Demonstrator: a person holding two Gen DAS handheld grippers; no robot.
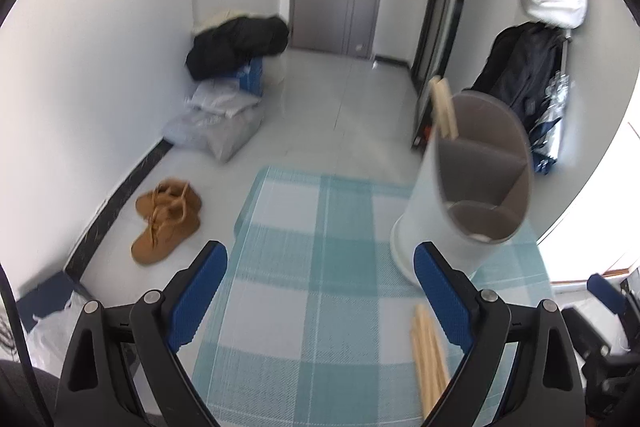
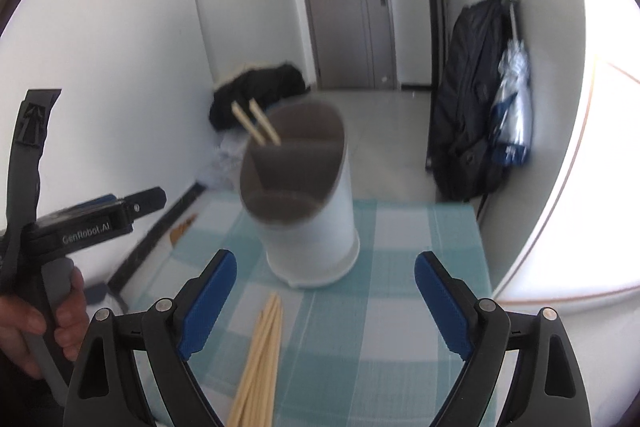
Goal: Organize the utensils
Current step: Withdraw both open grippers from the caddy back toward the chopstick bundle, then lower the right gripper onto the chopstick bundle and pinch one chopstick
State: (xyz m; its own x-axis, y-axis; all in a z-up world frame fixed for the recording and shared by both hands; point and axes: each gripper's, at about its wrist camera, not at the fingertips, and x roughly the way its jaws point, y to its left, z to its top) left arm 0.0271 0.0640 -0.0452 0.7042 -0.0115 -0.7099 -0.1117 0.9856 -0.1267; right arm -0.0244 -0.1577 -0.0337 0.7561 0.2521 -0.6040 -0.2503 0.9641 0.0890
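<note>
Tablecloth [image 2: 400,291], teal/white check, covers table. White utensil holder [image 2: 312,227] w/ grey dividers stands upright at far-centre, two chopsticks [image 2: 256,123] in its far-left compartment. Loose chopstick bundle [image 2: 260,359] lies near, just left of centre. Left gripper [image 1: 320,291] & right gripper [image 2: 326,297]: jaws wide apart, nothing between pads.

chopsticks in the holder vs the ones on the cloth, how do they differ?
The chopsticks in the holder are a pair, standing tilted in one compartment of the white holder; the chopsticks on the cloth are a larger bundle, lying flat on the checked cloth in front of it. Both sets are pale wood.
</note>
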